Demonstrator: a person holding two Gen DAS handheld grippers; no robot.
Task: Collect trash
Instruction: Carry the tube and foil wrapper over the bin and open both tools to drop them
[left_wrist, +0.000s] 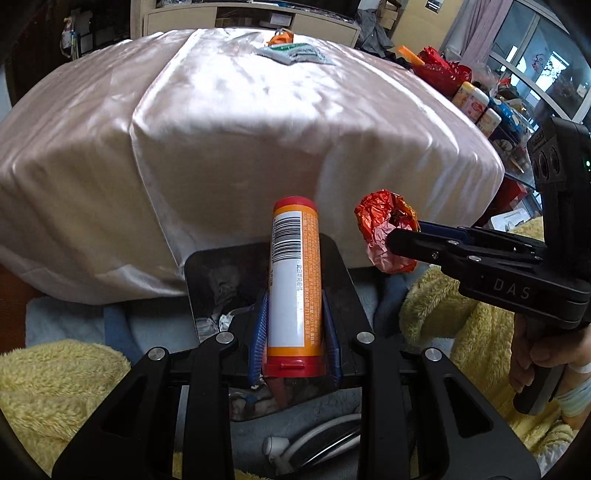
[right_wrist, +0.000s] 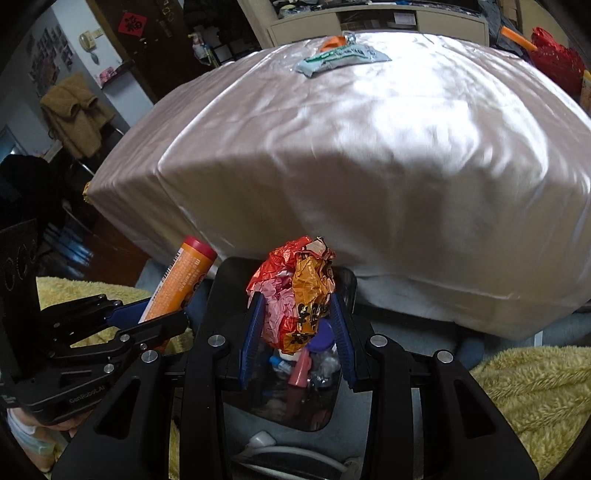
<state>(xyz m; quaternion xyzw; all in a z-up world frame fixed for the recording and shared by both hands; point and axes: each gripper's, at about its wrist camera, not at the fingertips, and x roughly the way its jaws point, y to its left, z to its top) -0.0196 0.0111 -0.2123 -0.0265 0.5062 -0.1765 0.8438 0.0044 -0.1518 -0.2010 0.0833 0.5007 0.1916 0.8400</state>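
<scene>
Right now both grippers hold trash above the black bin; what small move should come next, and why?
Probably lower a little further, then open. The left gripper clamps the orange tube and the right gripper clamps the crumpled foil wrapper, both over the open black bin that already holds litter, so a short drop should land them inside.

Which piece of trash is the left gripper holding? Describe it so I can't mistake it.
Start at the pale satin-covered table; just below its near edge, over the black bin, the left gripper holds an orange-and-white tube. Unlike the crumpled foil wrapper beside it, it's a rigid, red-capped, barcoded cylinder.
</scene>
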